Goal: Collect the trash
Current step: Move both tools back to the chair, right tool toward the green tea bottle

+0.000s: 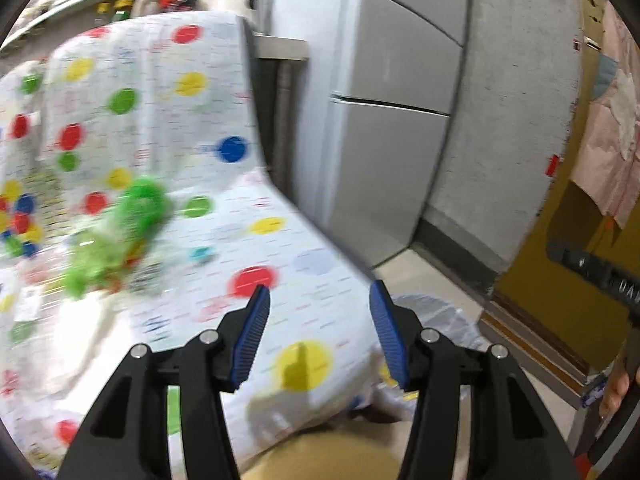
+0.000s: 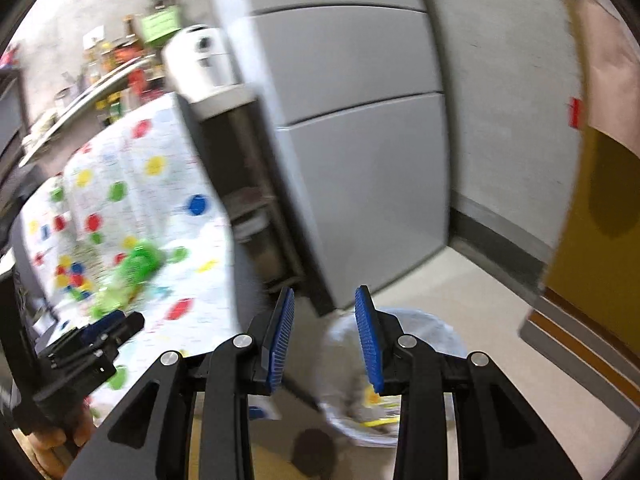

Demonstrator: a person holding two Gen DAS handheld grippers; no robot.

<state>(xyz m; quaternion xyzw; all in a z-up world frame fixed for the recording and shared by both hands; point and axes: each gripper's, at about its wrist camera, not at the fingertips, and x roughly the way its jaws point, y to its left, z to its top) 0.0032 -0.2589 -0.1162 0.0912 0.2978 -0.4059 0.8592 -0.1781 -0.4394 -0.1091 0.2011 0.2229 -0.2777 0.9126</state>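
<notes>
Two wrist views, both blurred. On the left stands a table (image 1: 304, 236) under a white cloth with coloured dots; its right edge runs from far to near, and the cloth hangs over the near right corner. Green trash (image 1: 132, 220) lies on the cloth, far left of the left gripper (image 1: 318, 294), beside a cluster of small coloured pieces (image 1: 18, 224) at the left margin. Behind the table a shelf (image 2: 100, 84) carries bottles, and a white appliance (image 2: 200, 60) sits on a low stand next to a grey fridge (image 2: 360, 152). Right of the table edge, pale floor (image 2: 480, 292) lies open up to the fridge, the grey wall and a yellow panel (image 2: 592, 248) on the far right. A bin (image 2: 420, 320) with a clear liner stands on that floor just off the table's near corner; yellow and grey scraps (image 2: 376, 404) lie inside. The left gripper hangs over the table corner, jaws apart, nothing between them. The right gripper (image 2: 324, 294) hangs above the bin, jaws partly apart, also empty.
</notes>
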